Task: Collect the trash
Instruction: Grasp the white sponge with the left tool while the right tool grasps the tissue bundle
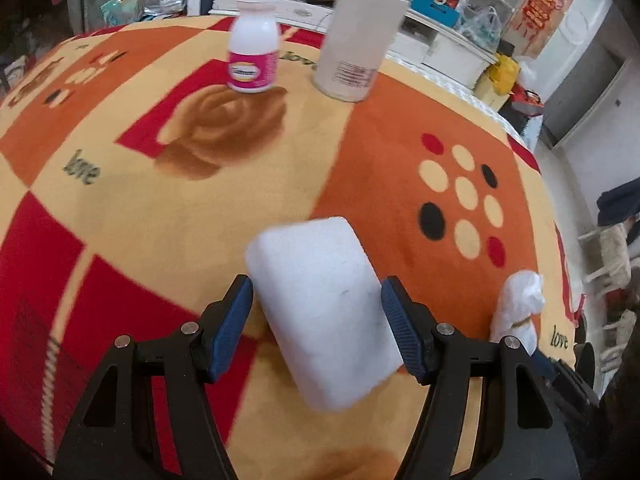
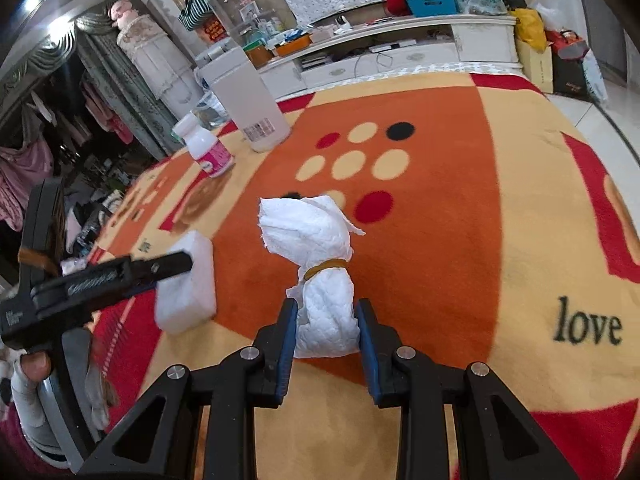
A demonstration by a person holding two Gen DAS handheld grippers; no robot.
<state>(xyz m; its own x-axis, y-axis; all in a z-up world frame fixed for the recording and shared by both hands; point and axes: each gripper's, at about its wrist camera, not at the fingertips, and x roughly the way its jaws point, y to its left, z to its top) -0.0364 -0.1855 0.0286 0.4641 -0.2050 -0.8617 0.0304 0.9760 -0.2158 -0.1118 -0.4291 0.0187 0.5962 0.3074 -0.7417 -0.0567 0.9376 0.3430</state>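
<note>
My right gripper (image 2: 326, 330) holds the tied paper-towel bundle (image 2: 320, 264) near the blanket's (image 1: 380, 128) right edge. My left gripper (image 1: 317, 320) stands wide around the foam block (image 1: 320, 304); I should center it, then squeeze gently.

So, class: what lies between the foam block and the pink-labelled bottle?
Nothing: in the left wrist view only bare patterned blanket runs from the foam block up to the bottle. The tall white canister stands beside the bottle, off that line.
</note>
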